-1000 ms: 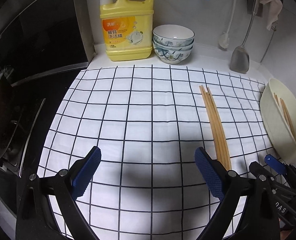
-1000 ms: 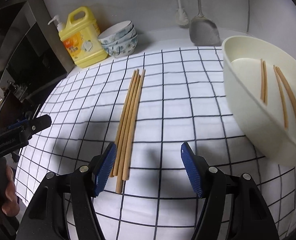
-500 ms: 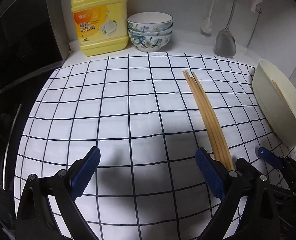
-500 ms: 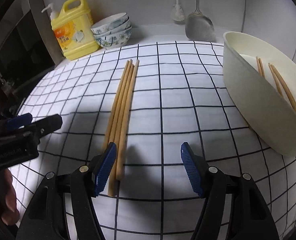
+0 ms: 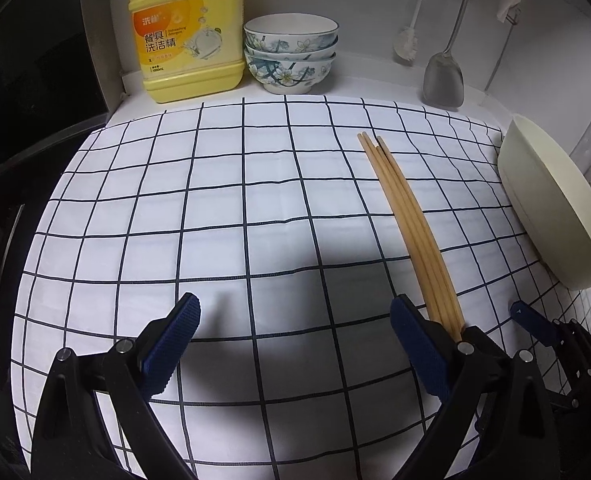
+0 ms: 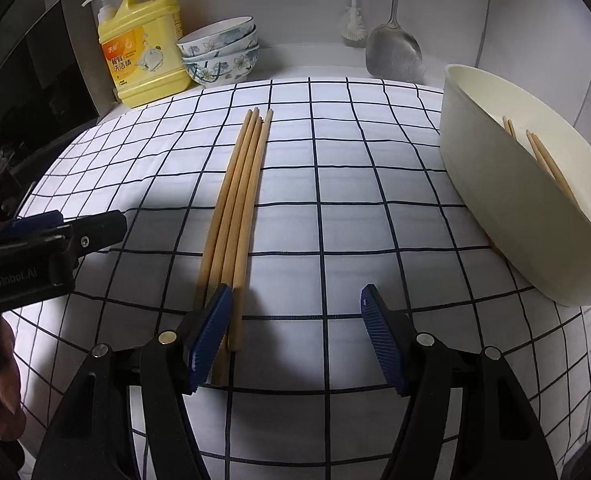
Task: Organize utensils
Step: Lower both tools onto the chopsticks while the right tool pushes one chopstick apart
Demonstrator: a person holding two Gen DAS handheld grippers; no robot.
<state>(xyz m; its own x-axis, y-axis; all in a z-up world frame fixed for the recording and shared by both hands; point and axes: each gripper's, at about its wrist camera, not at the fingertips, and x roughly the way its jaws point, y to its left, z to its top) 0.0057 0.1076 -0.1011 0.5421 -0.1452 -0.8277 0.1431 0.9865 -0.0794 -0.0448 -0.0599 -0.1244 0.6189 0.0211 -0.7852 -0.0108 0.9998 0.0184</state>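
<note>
Ideally, with both grippers' fingers wide and empty, you needed to center the right gripper (image 6: 295, 316) over the chopsticks (image 6: 235, 216) before closing, then carry them to the bowl (image 6: 507, 216).

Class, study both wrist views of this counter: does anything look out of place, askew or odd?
Yes. The cream basin sits tilted, one edge raised off the checked cloth, with a few chopsticks inside. A bundle of chopsticks lies loose on the cloth, not yet in the basin.
</note>
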